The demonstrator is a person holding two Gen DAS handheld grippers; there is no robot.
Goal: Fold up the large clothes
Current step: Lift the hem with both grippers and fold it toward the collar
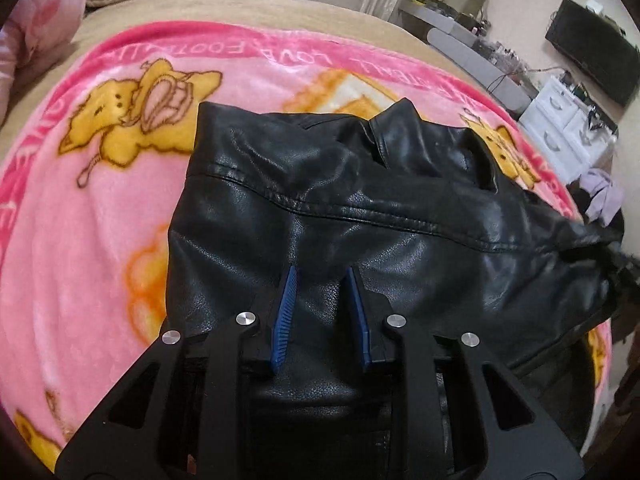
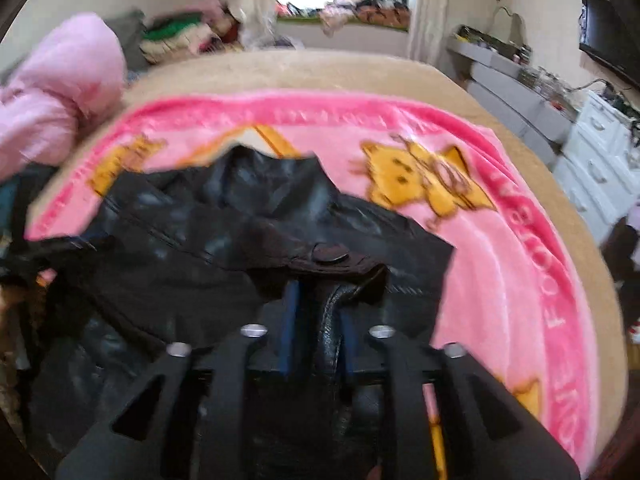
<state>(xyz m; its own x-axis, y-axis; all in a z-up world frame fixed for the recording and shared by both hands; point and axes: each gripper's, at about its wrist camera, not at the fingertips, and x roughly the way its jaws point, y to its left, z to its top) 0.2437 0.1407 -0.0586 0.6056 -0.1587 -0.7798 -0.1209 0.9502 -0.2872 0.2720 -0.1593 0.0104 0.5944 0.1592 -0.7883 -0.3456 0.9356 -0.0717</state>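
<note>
jacket point(image 1: 360, 184) collar away, lengthwise | left claw point(image 1: 322, 276) parted above it | right claw point(image 2: 318, 300) clamps its edge

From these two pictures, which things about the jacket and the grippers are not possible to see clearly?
- Left wrist view: the black leather jacket has its near hem hidden under the left gripper, and its right sleeve end runs dark toward the picture edge.
- Right wrist view: motion blur smears the jacket's left part; no seams readable.
- Right gripper: its fingertips are hidden under the snap tab.
- Pink blanket: the border lettering is only partly readable.
</note>
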